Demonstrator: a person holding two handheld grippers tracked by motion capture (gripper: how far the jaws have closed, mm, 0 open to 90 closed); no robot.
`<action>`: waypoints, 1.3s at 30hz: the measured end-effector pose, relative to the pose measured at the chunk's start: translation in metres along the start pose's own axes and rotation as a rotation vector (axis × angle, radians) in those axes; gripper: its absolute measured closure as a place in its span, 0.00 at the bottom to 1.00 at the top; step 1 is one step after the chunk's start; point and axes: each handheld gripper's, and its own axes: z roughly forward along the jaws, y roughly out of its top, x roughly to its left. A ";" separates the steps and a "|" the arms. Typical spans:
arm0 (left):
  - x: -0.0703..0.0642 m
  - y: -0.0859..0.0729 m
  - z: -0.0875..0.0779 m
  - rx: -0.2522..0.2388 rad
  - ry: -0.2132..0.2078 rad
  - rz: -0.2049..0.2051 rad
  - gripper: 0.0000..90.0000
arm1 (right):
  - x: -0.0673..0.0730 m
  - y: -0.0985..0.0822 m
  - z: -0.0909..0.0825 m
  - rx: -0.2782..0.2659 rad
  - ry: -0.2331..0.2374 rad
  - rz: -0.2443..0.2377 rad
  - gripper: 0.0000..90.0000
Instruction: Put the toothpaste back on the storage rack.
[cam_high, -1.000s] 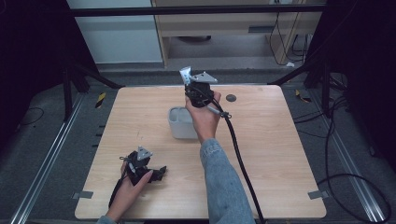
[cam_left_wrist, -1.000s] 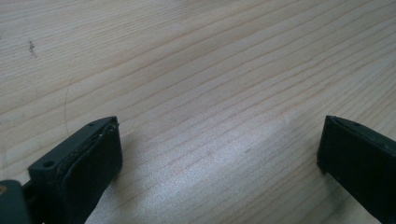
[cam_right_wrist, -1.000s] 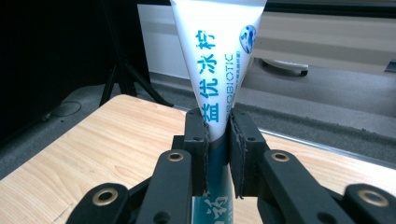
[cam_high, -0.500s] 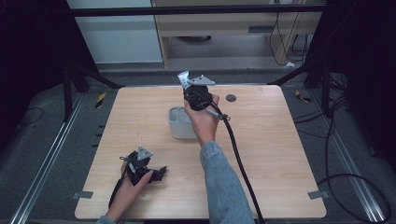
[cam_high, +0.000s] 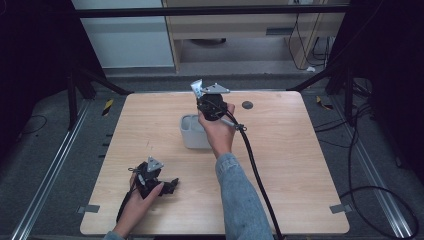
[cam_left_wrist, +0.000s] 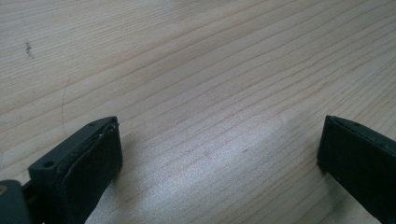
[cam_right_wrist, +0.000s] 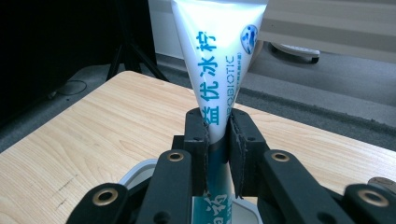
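tube (cam_right_wrist: 219, 56): white, blue lettering, flat end up | right gripper (cam_right_wrist: 217, 140): clamps it | left gripper (cam_left_wrist: 219, 154): jaws apart

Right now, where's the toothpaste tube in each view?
High view: the toothpaste tube sits top centre, clamped in the right gripper, above the grey container.
Left gripper view: bare wooden table between open jaws.
Right gripper view: tube centre, rising from the shut jaws.
Shared landmark: the wooden table.
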 end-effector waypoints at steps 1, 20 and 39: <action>0.000 0.000 0.000 0.000 0.000 0.000 0.00 | 0.000 0.000 0.000 0.001 0.001 0.000 0.87; 0.000 0.000 0.000 0.000 -0.001 0.002 0.00 | 0.000 -0.006 0.002 0.030 0.011 -0.002 0.87; 0.000 0.000 0.000 0.002 -0.001 0.005 0.00 | 0.000 -0.018 0.003 0.061 0.026 -0.004 0.88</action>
